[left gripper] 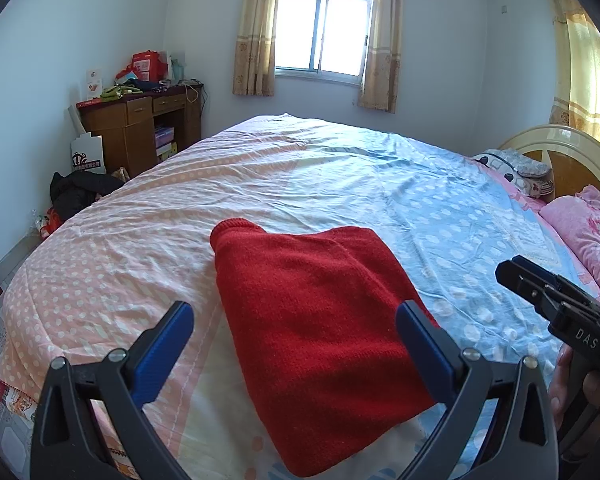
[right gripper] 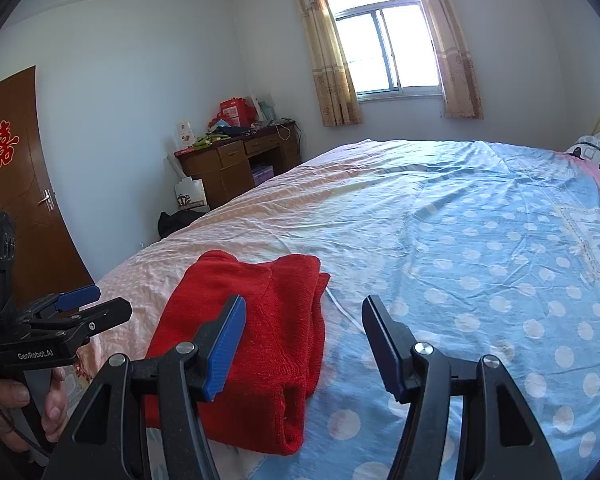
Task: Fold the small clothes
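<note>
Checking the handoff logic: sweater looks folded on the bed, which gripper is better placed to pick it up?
Left, probably. The left gripper hangs open directly over the red sweater, fingers straddling it. The right gripper is open too, but sits off the sweater's right edge, mostly over the blue bedsheet.

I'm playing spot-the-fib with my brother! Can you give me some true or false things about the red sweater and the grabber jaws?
1. The red sweater lies folded on the bed. True.
2. The left gripper has its jaws clamped on the sweater. False: its jaws stand open above the sweater, holding nothing.
3. The right gripper has its jaws open. True.
4. The sweater lies on a plain white sheet. False: the cover is pink and blue with white dots.
5. A wooden desk stands by the wall near the window. True.
</note>
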Tool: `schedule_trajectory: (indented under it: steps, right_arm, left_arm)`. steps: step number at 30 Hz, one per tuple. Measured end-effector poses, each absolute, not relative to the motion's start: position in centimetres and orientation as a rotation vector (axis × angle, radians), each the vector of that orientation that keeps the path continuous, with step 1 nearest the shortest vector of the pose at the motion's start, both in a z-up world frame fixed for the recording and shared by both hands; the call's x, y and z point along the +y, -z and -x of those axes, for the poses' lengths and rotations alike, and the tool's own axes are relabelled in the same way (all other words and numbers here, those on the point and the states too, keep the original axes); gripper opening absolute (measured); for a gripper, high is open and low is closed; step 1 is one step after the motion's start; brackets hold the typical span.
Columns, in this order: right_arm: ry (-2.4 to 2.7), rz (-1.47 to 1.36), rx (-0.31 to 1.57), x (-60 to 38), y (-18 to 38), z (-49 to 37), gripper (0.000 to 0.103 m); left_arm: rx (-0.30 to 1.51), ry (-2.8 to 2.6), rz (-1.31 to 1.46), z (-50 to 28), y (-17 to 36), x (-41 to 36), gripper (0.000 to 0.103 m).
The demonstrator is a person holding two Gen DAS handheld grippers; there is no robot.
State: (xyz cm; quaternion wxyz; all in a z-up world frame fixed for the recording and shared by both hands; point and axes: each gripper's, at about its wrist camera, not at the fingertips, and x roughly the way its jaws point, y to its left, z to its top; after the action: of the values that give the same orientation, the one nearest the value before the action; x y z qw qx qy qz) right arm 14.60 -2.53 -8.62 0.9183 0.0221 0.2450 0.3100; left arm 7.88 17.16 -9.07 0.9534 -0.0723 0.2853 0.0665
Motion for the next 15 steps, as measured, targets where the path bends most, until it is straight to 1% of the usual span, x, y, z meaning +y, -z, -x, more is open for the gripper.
schedule_trajectory:
  steps: [15]
  right_arm:
    - [-0.622,-0.058,0.504,-2.73,8.89,-14.74,0.062]
  left_arm:
    - [0.609,-0.129,0.131,-8.26,9.23,16.89,0.103]
